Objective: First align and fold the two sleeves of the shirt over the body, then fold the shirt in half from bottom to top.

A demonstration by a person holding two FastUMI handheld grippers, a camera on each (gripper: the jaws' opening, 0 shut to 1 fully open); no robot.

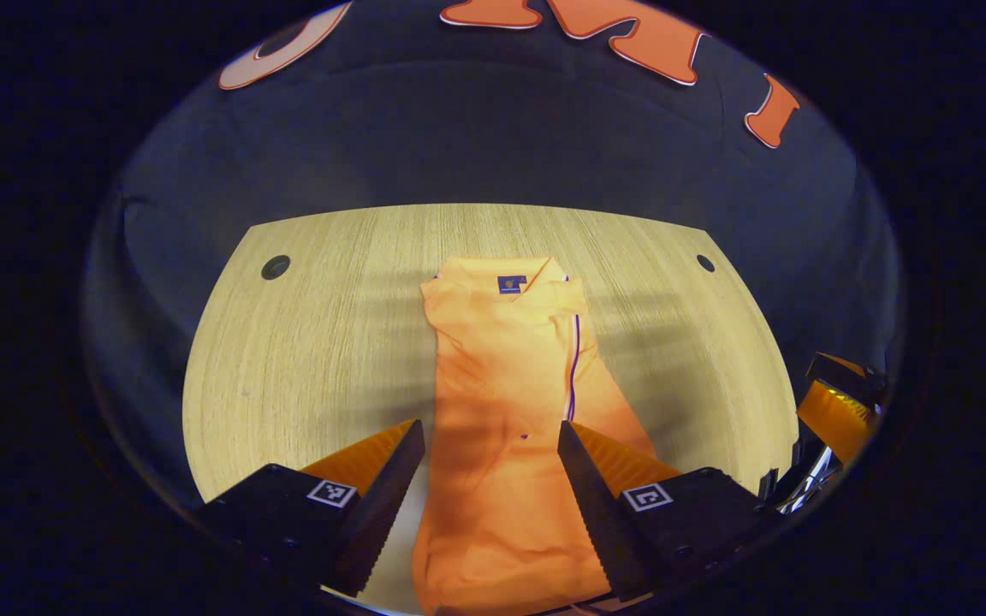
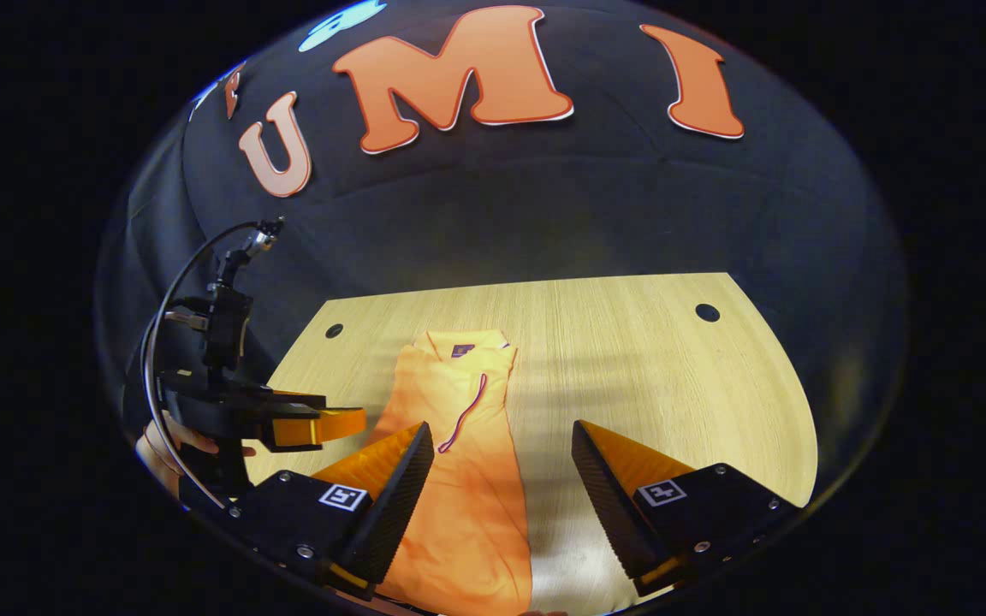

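- The shirt (image 1: pixel 506 402) lies lengthwise on the surface (image 1: pixel 305 342), sleeves apparently folded in.
- Both claws, left claw (image 1: pixel 491 458) and right claw (image 2: pixel 501 458), gape wide, empty; pinch both hem corners evenly, then lift toward the collar (image 1: pixel 514 278).

Shirt (image 1: pixel 510 402) on table (image 1: pixel 305 342), collar at far end, hem toward near edge.

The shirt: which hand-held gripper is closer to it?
Left. The left gripper hangs open right over the shirt; the right gripper is open beside its edge, mostly over the table.
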